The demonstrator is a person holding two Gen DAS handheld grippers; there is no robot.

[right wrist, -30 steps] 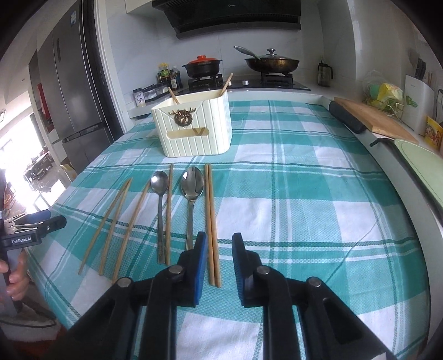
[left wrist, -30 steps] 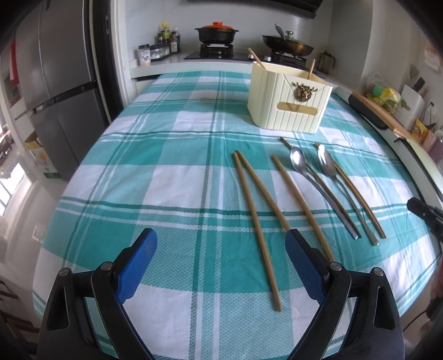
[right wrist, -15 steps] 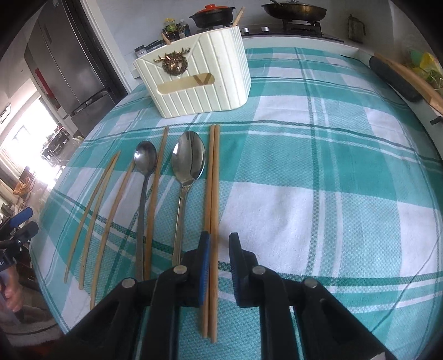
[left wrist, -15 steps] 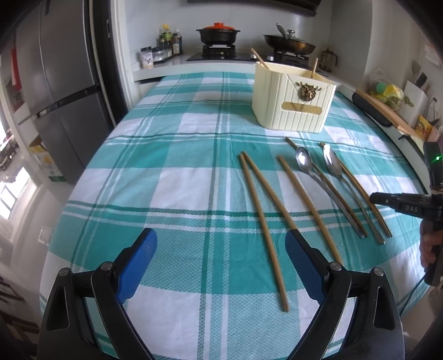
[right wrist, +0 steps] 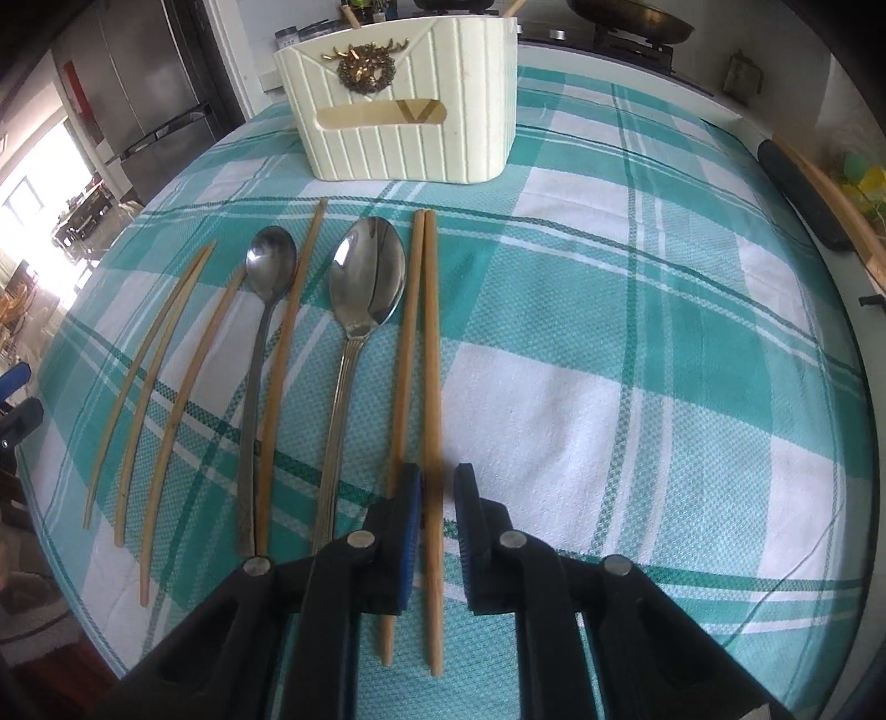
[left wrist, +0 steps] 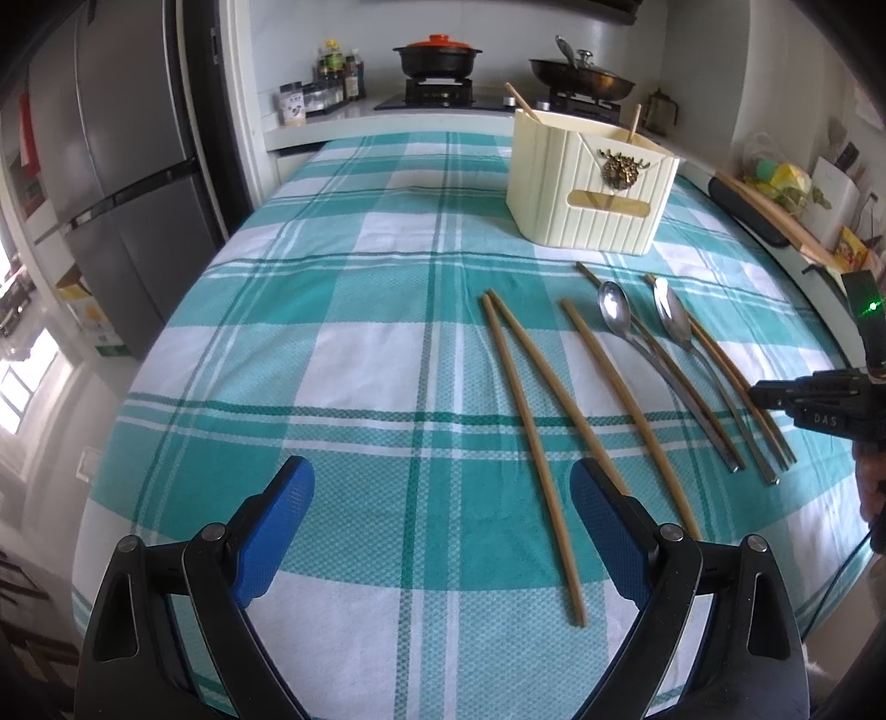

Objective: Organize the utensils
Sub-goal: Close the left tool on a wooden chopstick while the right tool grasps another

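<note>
A cream utensil holder (right wrist: 410, 111) stands at the far side of the checked tablecloth (right wrist: 609, 332), with chopstick ends sticking out of it. Two steel spoons (right wrist: 368, 277) (right wrist: 271, 266) and several wooden chopsticks lie in a row before it. My right gripper (right wrist: 437, 498) hangs low over the near ends of the rightmost chopstick pair (right wrist: 423, 332). Its jaws stand narrowly apart; one chopstick runs through the gap untouched, and the other passes under the left finger. My left gripper (left wrist: 440, 482) is wide open over the cloth, near the two leftmost chopsticks (left wrist: 526, 421), holding nothing.
A stove with a red-lidded pot (left wrist: 437, 52) and a wok (left wrist: 581, 77) lies behind the table. A steel fridge (left wrist: 111, 166) stands at the left. A cutting board (right wrist: 819, 188) lies along the right counter. The table's front edge is close beneath both grippers.
My right gripper has dropped, tipped downward and slid forward, so it now straddles the rightmost chopstick; it has entered the left wrist view from the right. The left gripper has kept still.
</note>
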